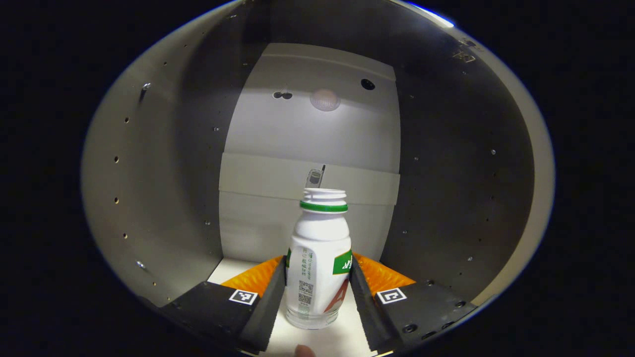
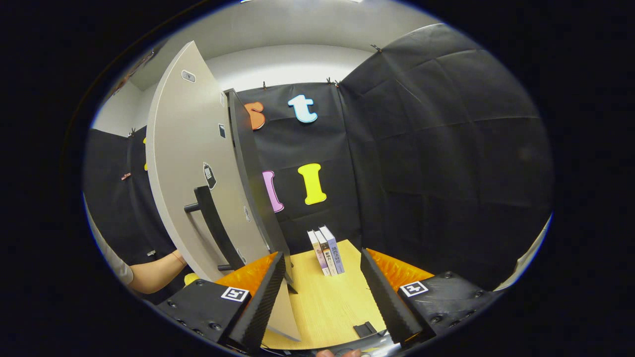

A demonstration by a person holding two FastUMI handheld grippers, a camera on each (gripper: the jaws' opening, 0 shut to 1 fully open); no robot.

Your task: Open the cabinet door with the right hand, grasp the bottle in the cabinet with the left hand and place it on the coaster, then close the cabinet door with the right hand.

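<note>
While door (image 2: 193, 168) gapes, one bottle (image 1: 318, 258) (uncapped), three books (image 2: 326, 250).

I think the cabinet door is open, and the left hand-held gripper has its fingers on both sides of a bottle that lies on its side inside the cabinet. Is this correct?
Not quite. In the left gripper view the bottle stands upright on the cabinet floor, with its capless mouth on top. The rest holds: the left hand-held gripper has a finger on each side of it, and the right gripper view shows the cabinet door open.
</note>
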